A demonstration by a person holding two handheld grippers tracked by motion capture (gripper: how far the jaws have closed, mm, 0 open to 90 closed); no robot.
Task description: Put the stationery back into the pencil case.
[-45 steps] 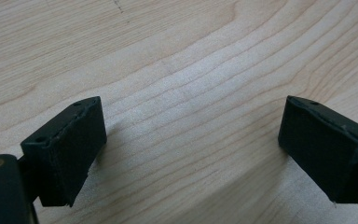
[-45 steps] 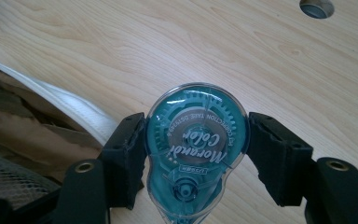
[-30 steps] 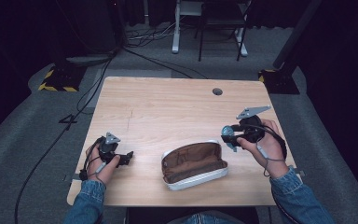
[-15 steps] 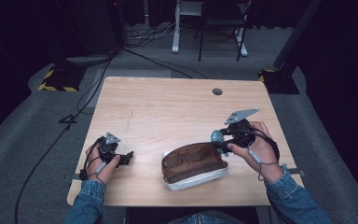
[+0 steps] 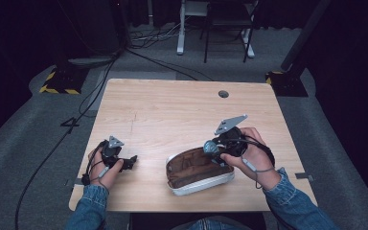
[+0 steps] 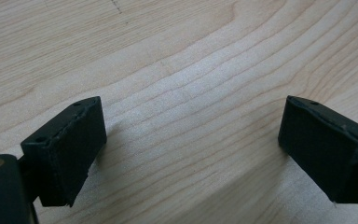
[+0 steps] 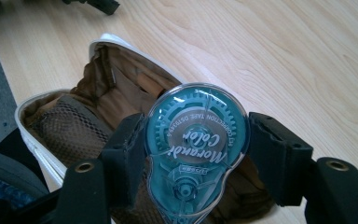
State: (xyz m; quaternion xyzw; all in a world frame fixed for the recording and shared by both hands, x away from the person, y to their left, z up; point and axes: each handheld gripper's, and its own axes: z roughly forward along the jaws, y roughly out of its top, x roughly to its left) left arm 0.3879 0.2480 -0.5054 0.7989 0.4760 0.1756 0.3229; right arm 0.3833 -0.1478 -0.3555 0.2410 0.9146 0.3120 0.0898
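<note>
Holding item 1: correction-tape dispenser point(image 7: 196, 151), teal see-through shell w/ gear wheel inside, clamped flat-side-on between both jaws of right hand-held gripper point(image 7: 196, 154); grip sits across the wide round body, narrow end toward the camera in the right gripper view. Position: just above the open pencil case point(image 5: 197, 168), at its right end in the high view, not yet inside as far as can be told. Item 2: pencil case, white shell, brown fabric lining w/ mesh pocket, lying unzipped and open-side-up near the front edge of the surface point(image 5: 172, 110), slightly angled. Item 3: left hand-held gripper point(image 5: 130, 161), resting low at front left of the surface, well apart from the case; jaws spread wide in the left gripper view, nothing between them, bare wood grain below. Step in hand, by judgement: transfer stage, dispenser carried over the case mouth, approx. midway through a put-away job. Next move calls for: lowering the dispenser into the lined hollow, keeping clear of the raised rim and mesh pocket edge, then spreading the jaws to let go once it sits on the lining. Risk, est.: smooth plastic shell may slip or tip on release; case is unheld, so a nudge could shift it.
</note>
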